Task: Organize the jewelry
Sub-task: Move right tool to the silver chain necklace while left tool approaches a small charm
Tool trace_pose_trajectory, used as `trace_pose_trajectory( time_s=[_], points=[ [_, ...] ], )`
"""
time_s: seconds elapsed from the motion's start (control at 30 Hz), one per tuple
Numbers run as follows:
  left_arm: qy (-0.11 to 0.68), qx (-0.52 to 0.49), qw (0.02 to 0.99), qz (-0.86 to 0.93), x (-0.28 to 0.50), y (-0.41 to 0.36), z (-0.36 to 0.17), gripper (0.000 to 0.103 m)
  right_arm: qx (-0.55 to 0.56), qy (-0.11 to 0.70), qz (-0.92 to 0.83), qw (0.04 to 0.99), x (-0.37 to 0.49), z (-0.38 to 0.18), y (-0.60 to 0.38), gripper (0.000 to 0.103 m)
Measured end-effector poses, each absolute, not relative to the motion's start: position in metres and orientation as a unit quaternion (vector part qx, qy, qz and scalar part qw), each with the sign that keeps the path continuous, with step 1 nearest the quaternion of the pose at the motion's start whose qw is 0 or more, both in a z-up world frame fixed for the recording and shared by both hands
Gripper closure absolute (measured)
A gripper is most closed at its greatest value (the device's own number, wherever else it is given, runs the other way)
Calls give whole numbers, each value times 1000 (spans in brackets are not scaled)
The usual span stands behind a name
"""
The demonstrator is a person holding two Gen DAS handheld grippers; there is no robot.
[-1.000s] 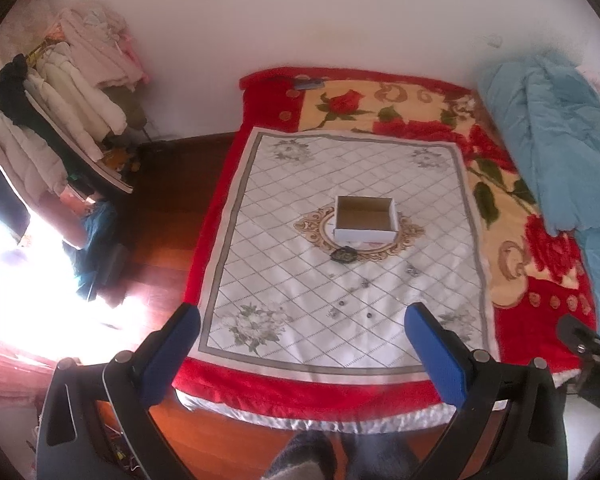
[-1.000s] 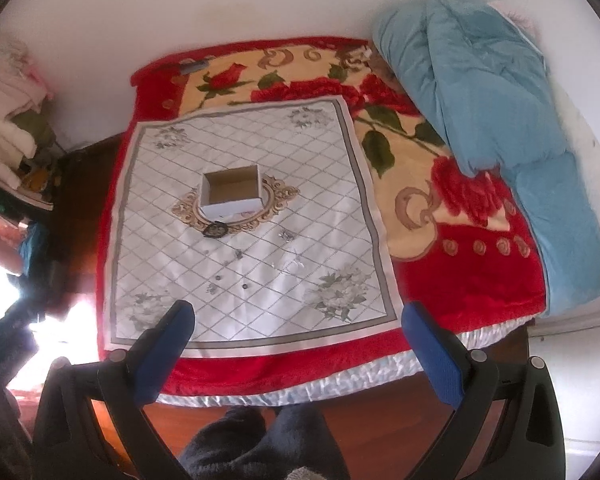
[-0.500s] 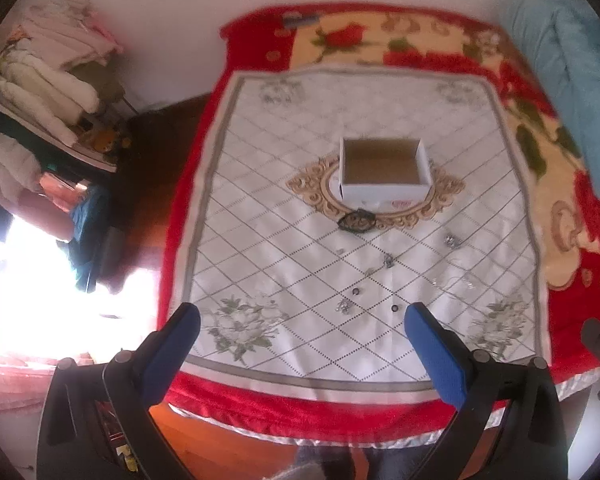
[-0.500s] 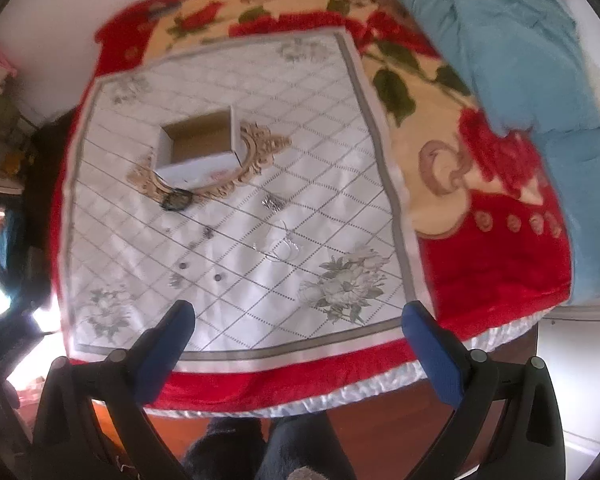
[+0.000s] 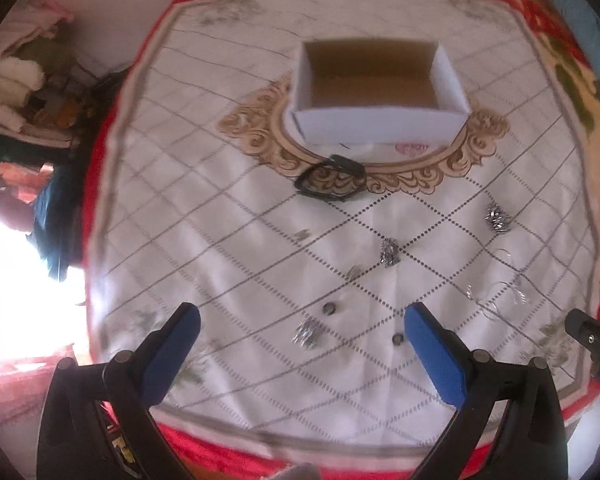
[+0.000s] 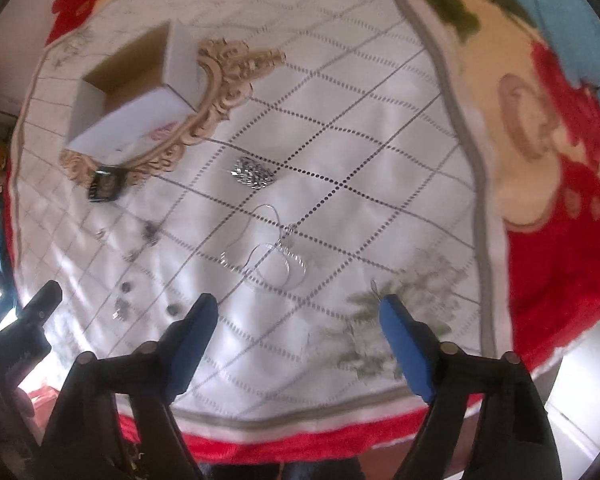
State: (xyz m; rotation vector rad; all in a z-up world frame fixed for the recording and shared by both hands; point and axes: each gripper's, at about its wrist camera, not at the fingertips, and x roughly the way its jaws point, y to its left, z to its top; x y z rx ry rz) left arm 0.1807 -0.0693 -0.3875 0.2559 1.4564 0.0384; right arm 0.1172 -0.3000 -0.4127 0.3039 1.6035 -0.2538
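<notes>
An open white cardboard box stands on a white quilted cloth on the bed; it also shows in the right wrist view. A black bracelet lies just in front of it. Small silver pieces and dark studs are scattered nearer me. A thin silver chain and a silver cluster lie ahead of my right gripper. My left gripper is open and empty above a silver piece. The right gripper is open and empty.
A red floral blanket lies under the cloth, with a blue duvet at the far right. Folded clothes are stacked on a rack left of the bed. The bed's front edge is just below both grippers.
Both grippers have moved forward and down toward the cloth, so the box and jewelry look much larger. Both stay open.
</notes>
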Motion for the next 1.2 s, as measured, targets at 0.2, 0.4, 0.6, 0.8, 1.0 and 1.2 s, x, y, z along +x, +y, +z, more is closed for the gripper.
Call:
trace_pose_trajectory(
  time_s=[0.2, 0.4, 0.6, 0.8, 1.0, 1.2],
  points=[
    [669, 141, 729, 4, 191, -90, -434, 0, 123, 736, -106, 657, 121, -463, -296, 21],
    [667, 170, 725, -3, 190, -101, -454, 0, 93, 739, -99, 660, 129, -490, -286, 22],
    [663, 177, 727, 3, 189, -99, -458, 0, 70, 739, -93, 664, 131, -501, -272, 22],
    [665, 173, 727, 10, 188, -93, -461, 0, 53, 738, -85, 667, 131, -512, -252, 22],
    [666, 165, 727, 17, 188, -85, -463, 0, 51, 739, -77, 667, 132, -521, -240, 26],
    [663, 129, 737, 5, 195, -79, -467, 0, 50, 736, -75, 671, 133, -531, -230, 29]
  ],
)
